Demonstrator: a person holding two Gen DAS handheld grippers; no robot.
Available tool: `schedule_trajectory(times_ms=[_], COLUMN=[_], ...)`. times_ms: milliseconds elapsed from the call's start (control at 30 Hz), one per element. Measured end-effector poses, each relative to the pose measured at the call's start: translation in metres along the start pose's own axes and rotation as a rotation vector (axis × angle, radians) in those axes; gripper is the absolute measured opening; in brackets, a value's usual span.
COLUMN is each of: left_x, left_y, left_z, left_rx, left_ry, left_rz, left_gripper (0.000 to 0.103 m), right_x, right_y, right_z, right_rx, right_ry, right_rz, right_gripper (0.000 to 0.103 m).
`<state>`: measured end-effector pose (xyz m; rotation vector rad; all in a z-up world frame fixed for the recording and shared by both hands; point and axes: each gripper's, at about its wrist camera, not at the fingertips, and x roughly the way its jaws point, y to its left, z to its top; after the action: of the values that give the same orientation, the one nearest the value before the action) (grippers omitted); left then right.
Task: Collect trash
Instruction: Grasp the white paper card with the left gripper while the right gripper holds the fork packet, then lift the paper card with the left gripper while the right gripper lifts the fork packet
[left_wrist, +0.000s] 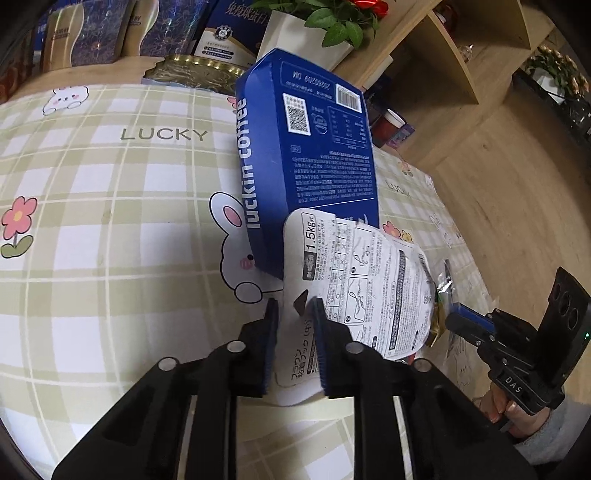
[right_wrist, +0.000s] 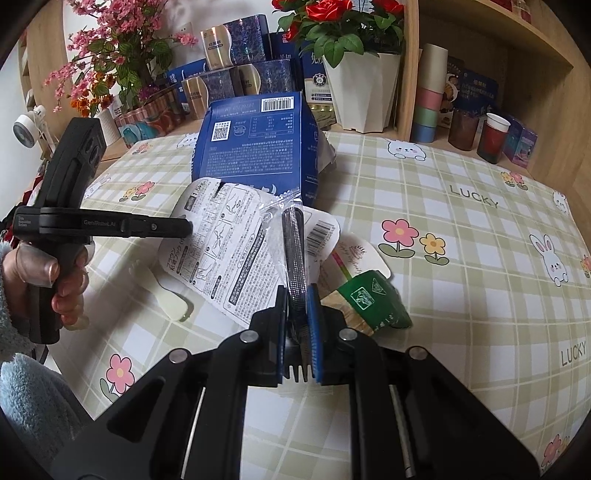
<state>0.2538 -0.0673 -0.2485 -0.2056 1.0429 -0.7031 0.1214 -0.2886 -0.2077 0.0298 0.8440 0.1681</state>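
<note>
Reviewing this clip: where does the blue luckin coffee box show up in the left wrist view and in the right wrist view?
Left wrist view: the blue luckin coffee box stands centre, slightly right, its lower end behind the white printed card.
Right wrist view: the box sits upper centre, left of the white flower pot.
Shared landmark: the white printed card just in front of the box.

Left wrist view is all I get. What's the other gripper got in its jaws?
Observer: The right gripper is shut on a black fork in a clear wrapper.
Operator: Which way does it point?
Observer: Its prongs point back toward the camera, behind the jaws.
Operator: Is anything hiding behind the card?
Observer: Yes, a pale spoon lies on the table by the card, on its left in the right wrist view.
</note>
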Motion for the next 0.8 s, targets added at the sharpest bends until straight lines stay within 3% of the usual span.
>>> schedule_trajectory(times_ms=[333,800], left_x=[-0.043,-0.097], left_y=[-0.026,-0.091], left_z=[-0.001,-0.008], left_rx=[0.018,0.107], left_ry=[-0.083,-0.152], left_rz=[0.014,0.060], left_gripper=[0.003,0.001], right_x=[-0.010,-0.048], right_y=[0.004,0.015], right_z=[0.004,0.007], right_rx=[-0.007,-0.017], right_ry=[-0.019,-0.080], right_rz=[-0.005,-0.004], right_gripper=[0.014,0.014])
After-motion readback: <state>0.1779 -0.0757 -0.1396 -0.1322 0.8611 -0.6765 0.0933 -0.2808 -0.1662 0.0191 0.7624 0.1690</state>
